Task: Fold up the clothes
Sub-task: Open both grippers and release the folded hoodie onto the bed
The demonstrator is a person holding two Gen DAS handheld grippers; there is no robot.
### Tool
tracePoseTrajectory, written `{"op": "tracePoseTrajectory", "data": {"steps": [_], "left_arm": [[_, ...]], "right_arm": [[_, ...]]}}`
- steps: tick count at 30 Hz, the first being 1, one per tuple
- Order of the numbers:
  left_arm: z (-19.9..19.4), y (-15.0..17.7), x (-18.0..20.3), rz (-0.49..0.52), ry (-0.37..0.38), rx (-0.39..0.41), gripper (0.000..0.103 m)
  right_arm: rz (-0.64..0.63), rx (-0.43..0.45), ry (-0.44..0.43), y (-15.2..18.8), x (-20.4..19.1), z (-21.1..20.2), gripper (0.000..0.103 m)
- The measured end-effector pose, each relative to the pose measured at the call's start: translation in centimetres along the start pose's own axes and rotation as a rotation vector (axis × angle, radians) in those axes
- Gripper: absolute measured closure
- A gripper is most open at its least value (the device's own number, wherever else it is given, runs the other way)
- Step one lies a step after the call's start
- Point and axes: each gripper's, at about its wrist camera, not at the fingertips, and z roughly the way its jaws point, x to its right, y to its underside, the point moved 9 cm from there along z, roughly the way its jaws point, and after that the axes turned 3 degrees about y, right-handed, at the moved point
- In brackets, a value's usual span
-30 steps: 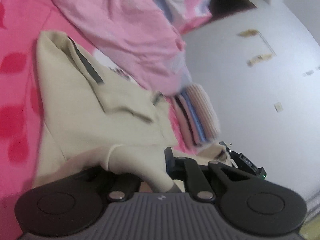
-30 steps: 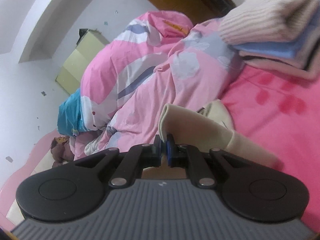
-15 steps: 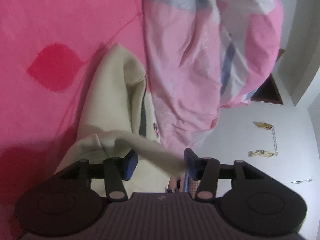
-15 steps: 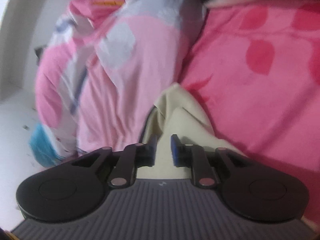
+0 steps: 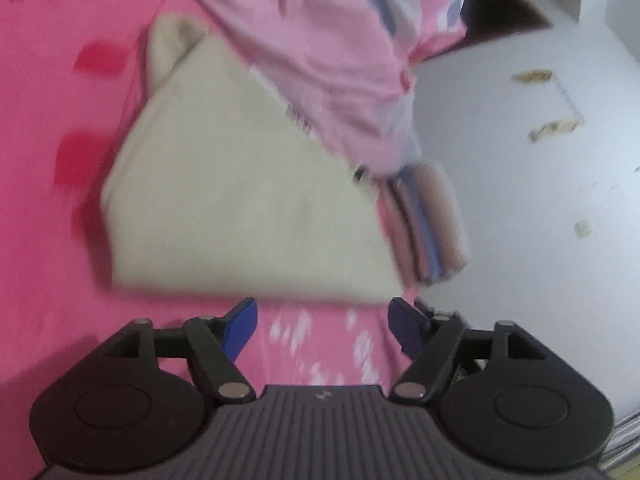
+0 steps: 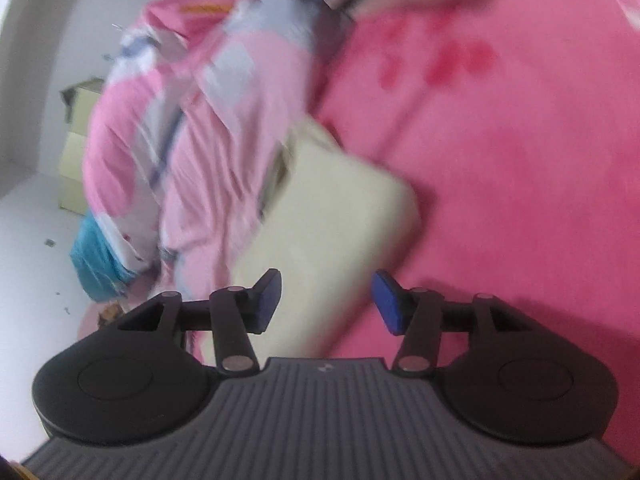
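Note:
A cream garment [image 5: 240, 200] lies folded flat on the pink bed sheet [image 5: 60, 240]. My left gripper [image 5: 323, 320] hangs just short of its near edge, jaws opening, with only sheet between them. In the right wrist view the same cream garment [image 6: 332, 216] reaches down between the blue pads of my right gripper [image 6: 326, 300]. Those jaws are opening too and the pads do not press on the cloth. Both views are blurred by motion.
A rumpled pink quilt [image 5: 340, 52] lies against the garment's far side. A stack of folded clothes [image 5: 428, 220] sits beside the garment near the bed's edge, with the grey floor [image 5: 540, 200] beyond it. A yellow-green cabinet [image 6: 76, 152] stands by the wall.
Both grippers let go of the cream garment and opened. The garment now lies flat on the sheet. The left gripper has drawn back from it, and the right has sunk lower.

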Motion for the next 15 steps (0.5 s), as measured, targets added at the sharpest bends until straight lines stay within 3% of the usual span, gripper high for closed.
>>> {"op": "tracePoseTrajectory", "data": {"steps": [4,8,11,15], "left_arm": [[0.0,1.0,-2.6,-0.054,-0.083,0.097,0.028],[-0.1,0.4,-5.2,-0.166,-0.048,0.185,0.028],[0.2,-0.9,-5.5,-0.174,-0.036,0.249,0.028],[1.0,-1.6,-5.6,-0.148,-0.071,0.272,0.028]], "right_arm": [[0.032,0.002,-0.007,0.9,0.7,2.6,0.053],[0.068,0.062,-0.059,-0.2,0.4,4.5,0.053],[0.1,0.098,-0.093,-1.1,0.2,5.7,0.053],[0.122,0.122,-0.133,-2.1,-0.2,7.2,0.053]]}}
